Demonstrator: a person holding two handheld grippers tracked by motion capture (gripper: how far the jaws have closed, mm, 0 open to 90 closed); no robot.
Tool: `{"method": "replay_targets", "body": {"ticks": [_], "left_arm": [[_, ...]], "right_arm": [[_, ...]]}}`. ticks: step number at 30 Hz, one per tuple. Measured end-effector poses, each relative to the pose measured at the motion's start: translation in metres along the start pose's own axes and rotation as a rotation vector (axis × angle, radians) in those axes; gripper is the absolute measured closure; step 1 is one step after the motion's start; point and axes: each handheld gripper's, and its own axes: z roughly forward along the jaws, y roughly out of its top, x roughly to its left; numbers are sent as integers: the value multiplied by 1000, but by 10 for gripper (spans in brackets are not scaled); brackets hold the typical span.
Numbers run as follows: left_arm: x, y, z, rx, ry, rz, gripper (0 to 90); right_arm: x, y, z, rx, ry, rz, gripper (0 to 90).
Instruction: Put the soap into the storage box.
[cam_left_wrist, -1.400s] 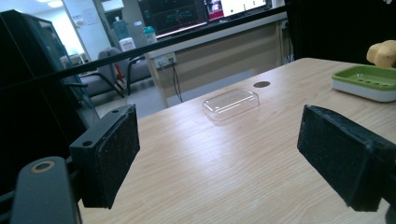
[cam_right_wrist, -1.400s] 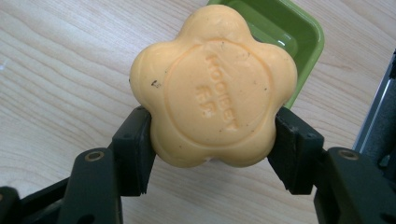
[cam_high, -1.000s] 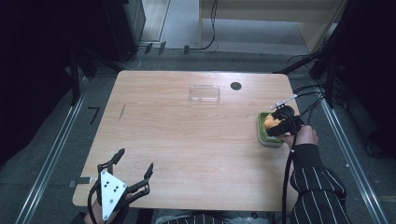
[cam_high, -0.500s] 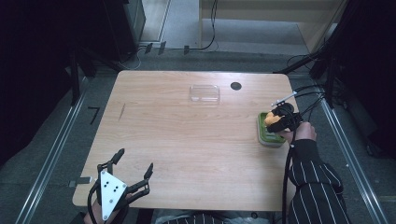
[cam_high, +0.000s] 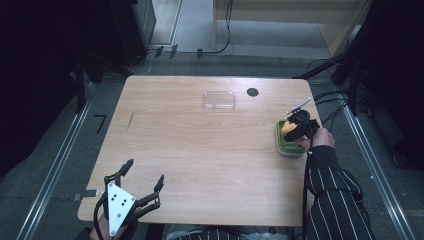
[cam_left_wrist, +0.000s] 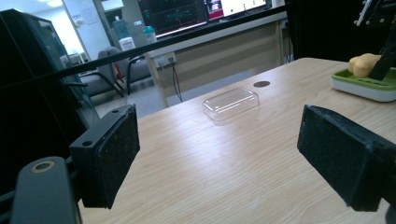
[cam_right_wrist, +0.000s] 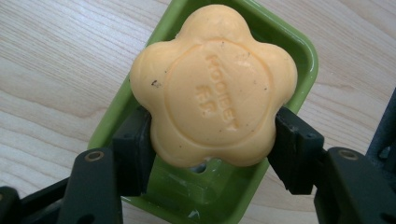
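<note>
Right tongs (cam_right_wrist: 212, 140): I am clamping my black padded jaws on both sides of the soap (cam_right_wrist: 214, 86), a smooth, pale orange, flower-shaped bar with stamped lettering.
Soap's place: it is sitting just above the glossy green soap dish (cam_right_wrist: 299, 51), a rounded rectangle near the bench's (cam_high: 200, 150) right edge.
Left tongs (cam_high: 142, 175): I am holding them spread wide, gripping nothing, at the near left corner.
Bench: pale wood grain, with a clear plastic lid (cam_high: 219, 99) lying toward the far side.

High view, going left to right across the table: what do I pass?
Left gripper → clear plastic lid → black hole in the tabletop → green soap dish with the orange soap held by the right gripper.
</note>
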Motion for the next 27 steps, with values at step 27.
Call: {"method": "replay_targets", "body": {"ticks": [27], "left_arm": [[0,0,0,-2,-2,1,130]], "right_arm": [[2,3,12,69,-21,-33,391]]}}
